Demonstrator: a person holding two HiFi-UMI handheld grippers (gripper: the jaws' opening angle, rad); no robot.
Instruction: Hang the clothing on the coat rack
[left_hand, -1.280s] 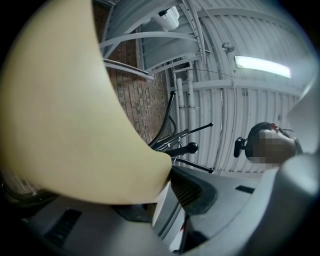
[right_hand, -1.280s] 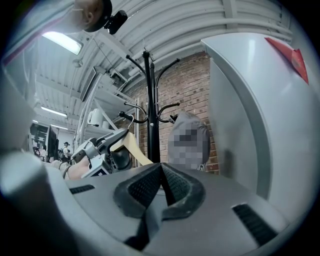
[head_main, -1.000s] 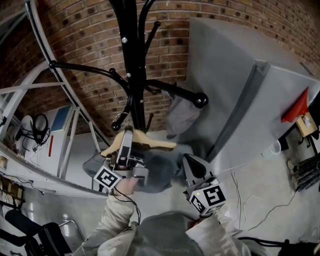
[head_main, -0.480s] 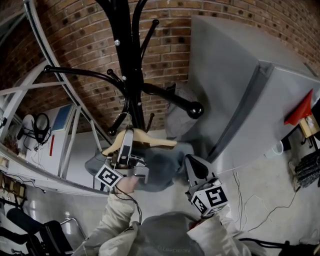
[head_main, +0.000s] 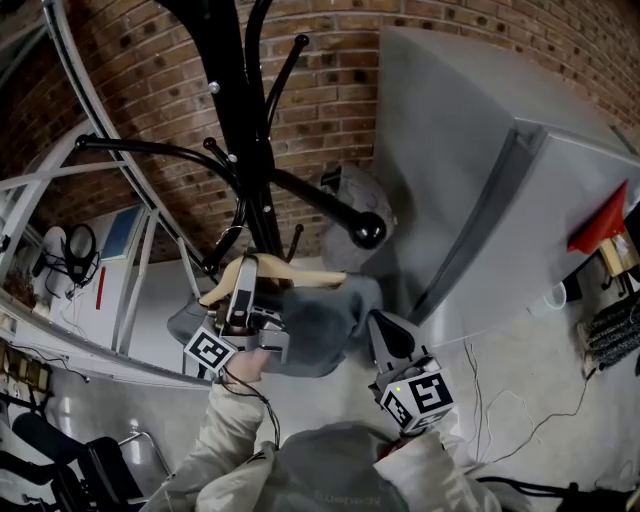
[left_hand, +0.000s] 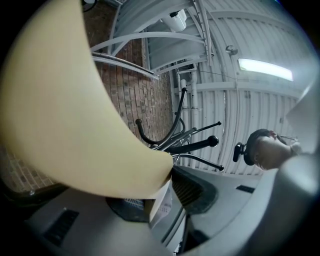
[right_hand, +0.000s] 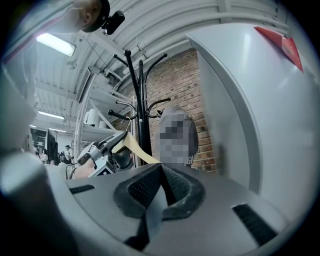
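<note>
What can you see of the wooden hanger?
The hanger is pale, smooth, curved wood, lying roughly level beside the coat rack and its black pole. A grey garment drapes over its right half. It sits between the jaws of the left hand-held gripper, which are opening. Its hook is hard to make out.

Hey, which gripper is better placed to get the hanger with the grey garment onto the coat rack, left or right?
Left. The left gripper has the wooden hanger between its opening jaws, right beside the coat rack. The right gripper is shut, empty and farther from it.
</note>
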